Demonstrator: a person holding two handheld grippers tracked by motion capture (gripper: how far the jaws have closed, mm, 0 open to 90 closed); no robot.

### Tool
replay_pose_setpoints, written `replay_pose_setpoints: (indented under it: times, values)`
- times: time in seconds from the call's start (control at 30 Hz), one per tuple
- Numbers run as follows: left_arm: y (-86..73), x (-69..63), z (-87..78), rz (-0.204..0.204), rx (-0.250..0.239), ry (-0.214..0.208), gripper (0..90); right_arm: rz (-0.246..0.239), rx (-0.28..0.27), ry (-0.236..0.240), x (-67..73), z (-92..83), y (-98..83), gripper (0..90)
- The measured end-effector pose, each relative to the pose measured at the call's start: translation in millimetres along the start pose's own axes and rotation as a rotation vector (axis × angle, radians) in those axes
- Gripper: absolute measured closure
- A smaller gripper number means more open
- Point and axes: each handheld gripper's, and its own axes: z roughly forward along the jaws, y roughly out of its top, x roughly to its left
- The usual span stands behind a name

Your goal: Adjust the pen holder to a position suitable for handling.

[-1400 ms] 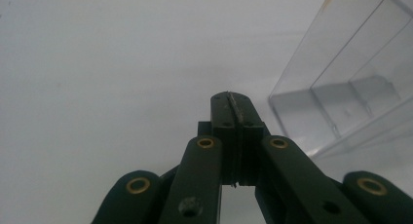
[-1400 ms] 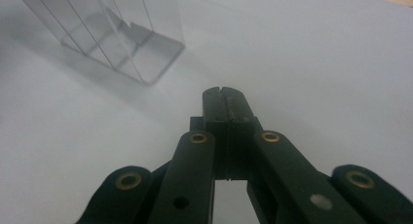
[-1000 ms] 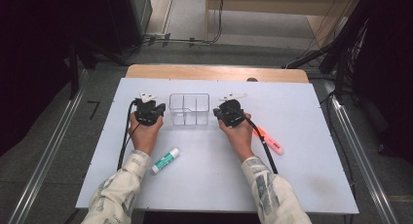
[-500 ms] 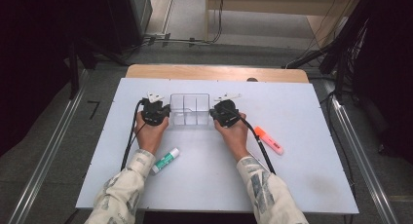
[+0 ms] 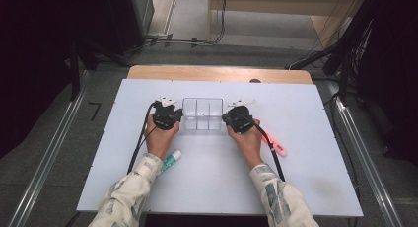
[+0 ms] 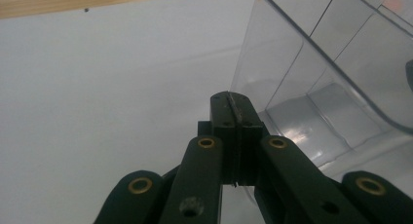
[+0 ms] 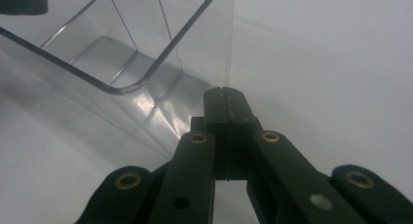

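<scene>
Left hand-held gripper (image 5: 176, 114): its jaws are pressing fully together with nothing between them; the tips are sitting just beside the left wall of a clear tray, and contact cannot be made out.
Left hand-held gripper, close view (image 6: 233, 107): the two black jaws are meeting in one seam, pointing at the tray's near left corner.
Right hand-held gripper (image 5: 227, 119): its jaws are likewise closing on nothing, the tips resting against or just beside the tray's right wall.
Right hand-held gripper, close view (image 7: 225, 103): the joined jaws are aiming at the tray's corner edge; whether they are touching is unclear.
Clear tray (image 5: 202, 102): it is lying between the two hand-held grippers, an open see-through box with dividers forming several compartments, all looking empty.
Green and white tube (image 5: 170, 161): it is lying nearer the person than the left hand-held gripper, beside the left wrist, apart from the tray.
Pink marker (image 5: 276, 147): it is lying to the outer side of the right hand, well apart from the tray.
Bench (image 5: 315, 187): a white surface is carrying everything.
Progress: judging by the layout, the hands are bracing or nudging the tray from both sides. Nothing is sitting in it yet, so the work is looking early, with both loose items waiting outside.
</scene>
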Motion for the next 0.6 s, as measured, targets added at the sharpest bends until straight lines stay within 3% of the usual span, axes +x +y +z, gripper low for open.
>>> replay_pose_setpoints:
  times: [0.13, 0.33, 0.6]
  values:
    - [2.0, -10.7, 2.9, 0.012, 0.004, -0.016, 90.0, 0.022, -0.001, -0.008, -10.0, -10.0, -8.6, 88.3]
    - [7.1, -37.5, 11.5, 0.045, 0.020, -0.045, 90.0, 0.036, -0.012, -0.032, -27.8, -27.9, -17.8, 88.3]
    - [6.8, -58.1, 13.9, 0.036, 0.033, -0.066, 90.0, 0.070, -0.022, -0.048, -45.2, -41.4, -25.5, 88.3]
